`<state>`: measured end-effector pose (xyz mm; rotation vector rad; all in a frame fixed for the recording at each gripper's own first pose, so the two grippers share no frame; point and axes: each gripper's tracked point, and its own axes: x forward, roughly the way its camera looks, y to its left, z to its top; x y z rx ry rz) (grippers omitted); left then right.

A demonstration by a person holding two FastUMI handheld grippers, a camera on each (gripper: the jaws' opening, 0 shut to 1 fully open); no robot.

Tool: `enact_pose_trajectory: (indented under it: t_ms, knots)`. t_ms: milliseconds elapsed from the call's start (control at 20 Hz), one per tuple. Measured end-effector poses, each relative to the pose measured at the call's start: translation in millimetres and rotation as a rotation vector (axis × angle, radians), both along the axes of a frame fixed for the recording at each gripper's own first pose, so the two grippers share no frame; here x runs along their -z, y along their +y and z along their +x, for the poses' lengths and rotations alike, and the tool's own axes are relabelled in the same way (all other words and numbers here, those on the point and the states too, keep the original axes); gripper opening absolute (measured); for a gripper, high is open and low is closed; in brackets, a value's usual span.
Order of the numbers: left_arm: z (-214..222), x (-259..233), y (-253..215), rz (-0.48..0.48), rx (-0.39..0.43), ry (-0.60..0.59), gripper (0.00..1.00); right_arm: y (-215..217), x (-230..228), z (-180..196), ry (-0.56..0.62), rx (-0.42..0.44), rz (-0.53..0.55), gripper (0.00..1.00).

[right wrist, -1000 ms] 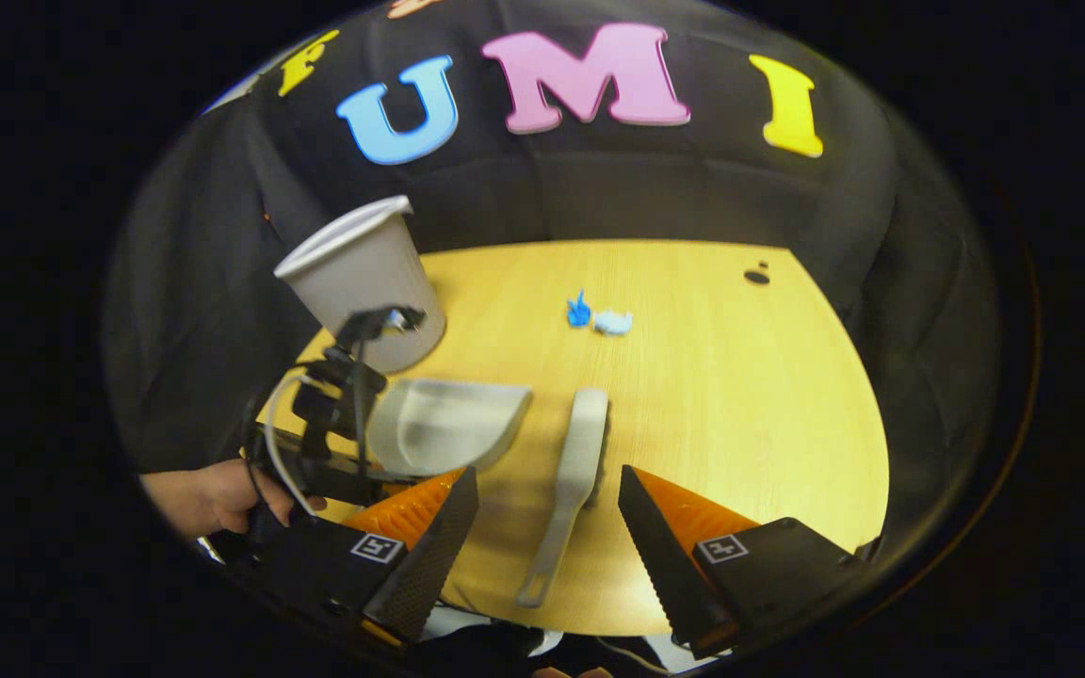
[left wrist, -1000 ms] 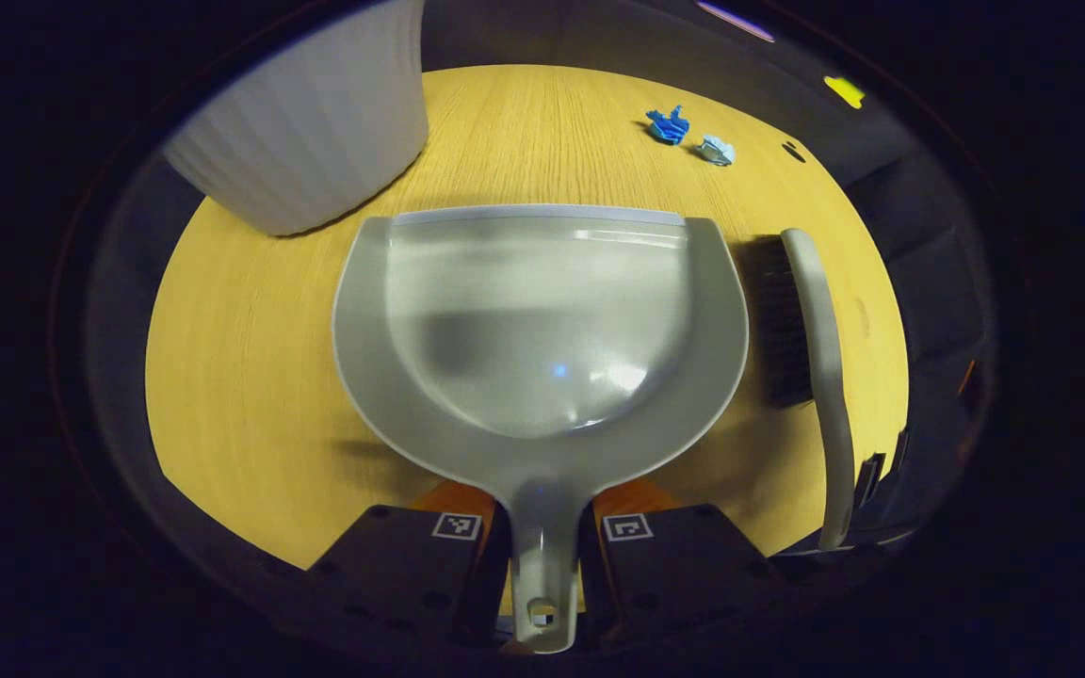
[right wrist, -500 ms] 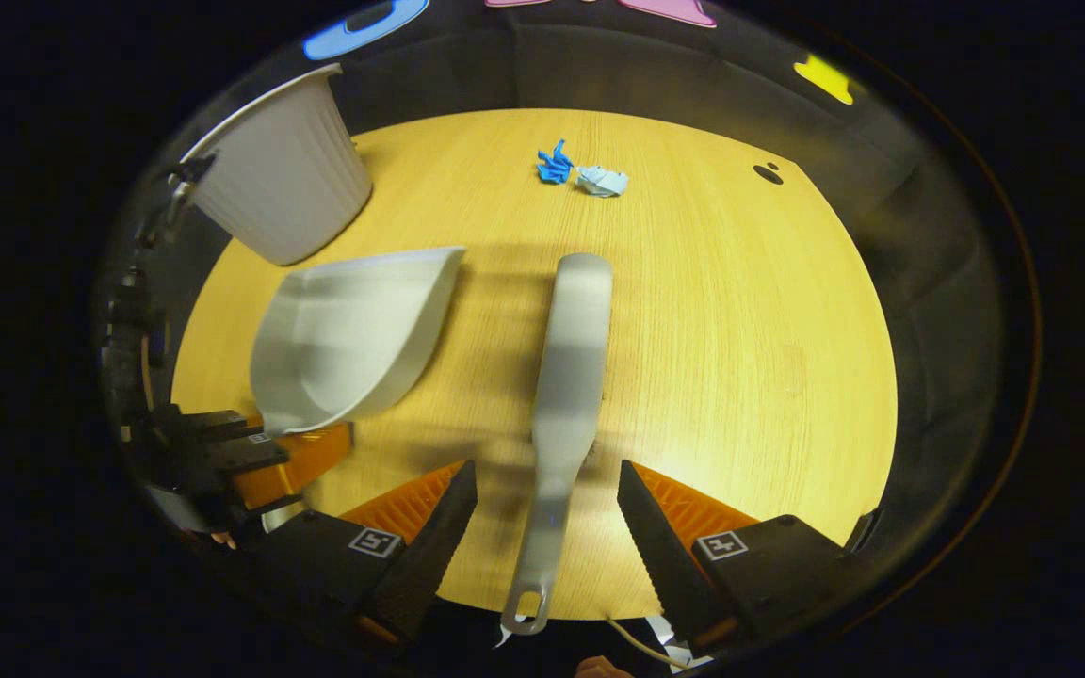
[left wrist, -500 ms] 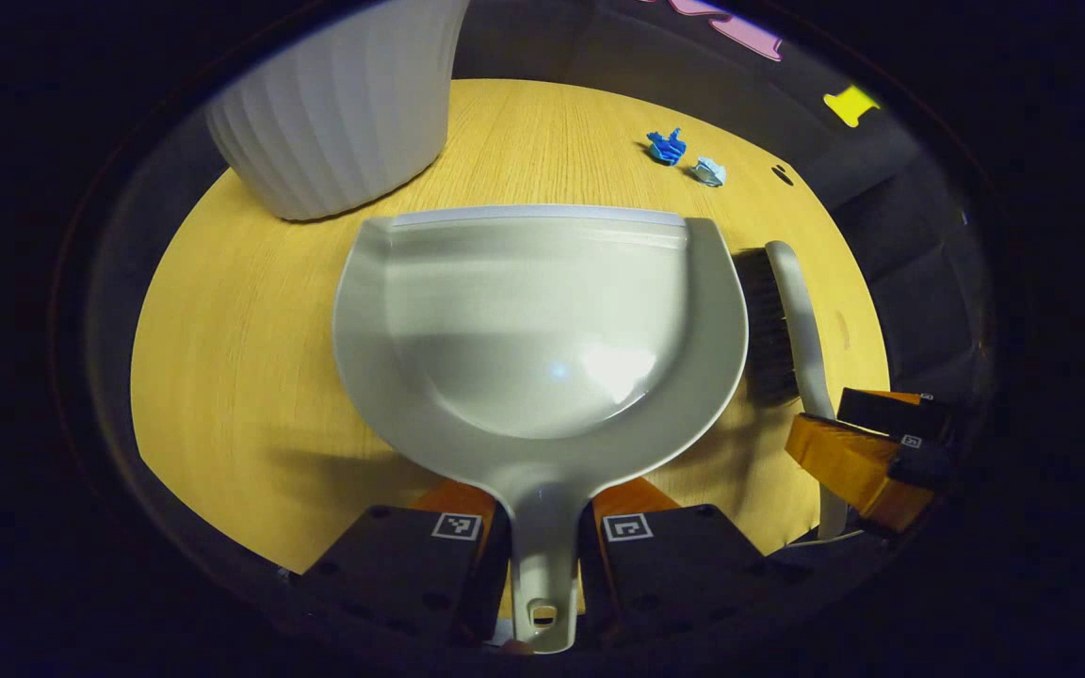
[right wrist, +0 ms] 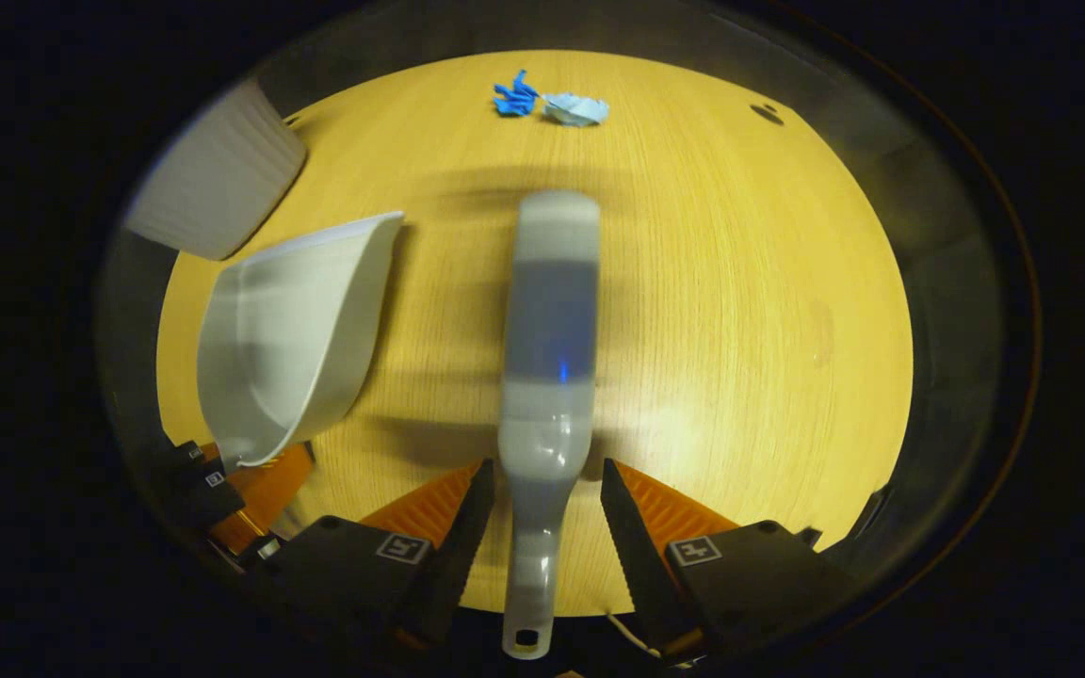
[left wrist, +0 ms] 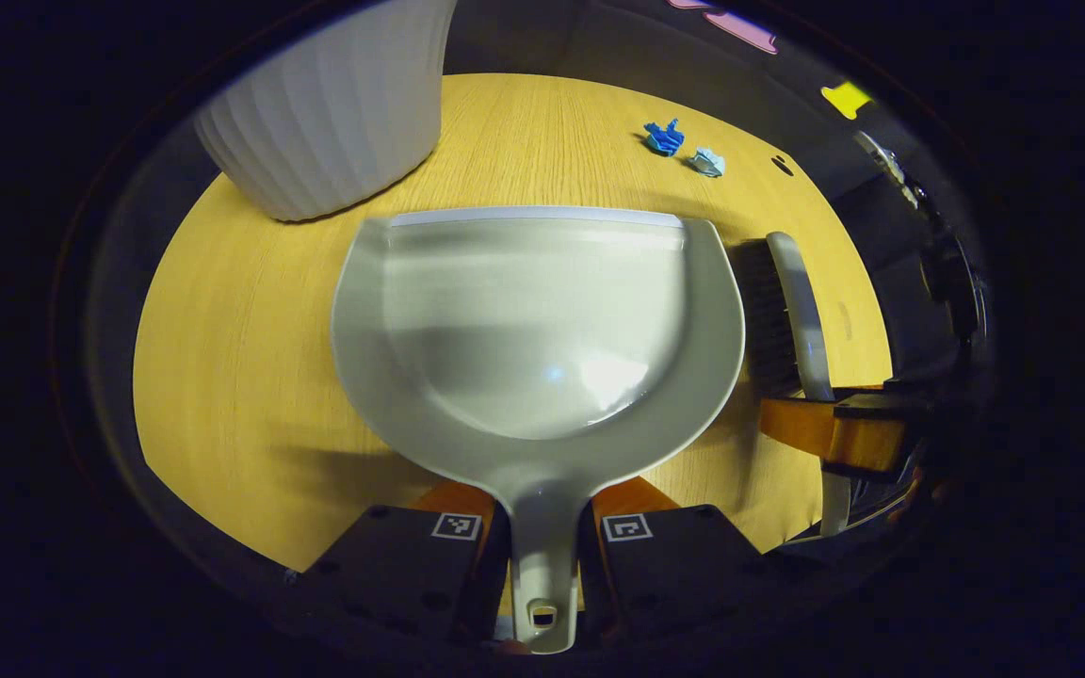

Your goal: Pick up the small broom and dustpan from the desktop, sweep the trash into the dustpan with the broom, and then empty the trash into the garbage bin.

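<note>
The grey dustpan (left wrist: 538, 320) is held by its handle, with my left gripper (left wrist: 542, 513) shut on it; it casts a shadow on the table. From the right gripper view the dustpan (right wrist: 288, 339) looks tilted, and the left gripper (right wrist: 241, 480) sits at its near end. The grey broom (right wrist: 552, 311) lies flat, bristles down. My right gripper (right wrist: 544, 471) stands open astride its handle, with thin gaps on both sides. In the left gripper view, the broom (left wrist: 787, 301) lies right of the pan with the right gripper (left wrist: 834, 428) across its handle. Two trash bits, dark blue (right wrist: 512, 97) and pale blue (right wrist: 575, 108), lie at the far side.
A white ribbed garbage bin (left wrist: 335, 113) stands at the far left of the wooden table (right wrist: 740, 282); the bin (right wrist: 213, 188) is just beyond the dustpan. A small dark mark (right wrist: 767, 113) sits near the far right edge. Black cloth surrounds the table.
My right gripper has come down and forward over the broom handle, and its fingers have narrowed around it. The left gripper keeps the dustpan in about the same place.
</note>
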<state>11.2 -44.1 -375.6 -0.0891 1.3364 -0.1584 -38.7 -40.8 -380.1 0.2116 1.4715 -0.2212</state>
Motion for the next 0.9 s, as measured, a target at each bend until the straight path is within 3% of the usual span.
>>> enact_pose_trajectory:
  t_ms: [50, 150, 350, 450, 650, 700, 900]
  knots:
    - [0.4, 0.7, -0.3, 0.001, -0.003, -0.001, 0.31, -1.9, 3.8, 4.0, 0.002, 0.018, 0.010, 0.65]
    - [-0.5, 0.2, -0.1, 0.004, -0.011, 0.000, 0.31, -3.3, 10.6, 0.5, 0.044, 0.011, 0.037, 0.61]
    - [1.1, 0.6, -1.5, 0.041, -0.007, 0.012, 0.31, -6.8, 10.5, 10.1, 0.040, 0.066, 0.104, 0.29]
    - [2.2, 1.4, -2.6, 0.073, 0.039, 0.009, 0.30, -12.0, 9.1, 18.5, 0.034, 0.026, 0.138, 0.29]
    - [4.1, -0.4, 0.8, 0.115, 0.117, 0.025, 0.31, -68.7, 0.1, 69.9, -0.065, -0.075, 0.059, 0.20]
    - [7.8, -1.5, 1.2, 0.116, 0.122, 0.036, 0.31, -86.5, -4.4, 86.1, -0.079, -0.105, 0.040, 0.24]
    - [27.6, -5.5, -0.1, 0.134, 0.152, 0.062, 0.31, -153.9, -19.6, 157.2, -0.118, -0.223, -0.035, 0.24]
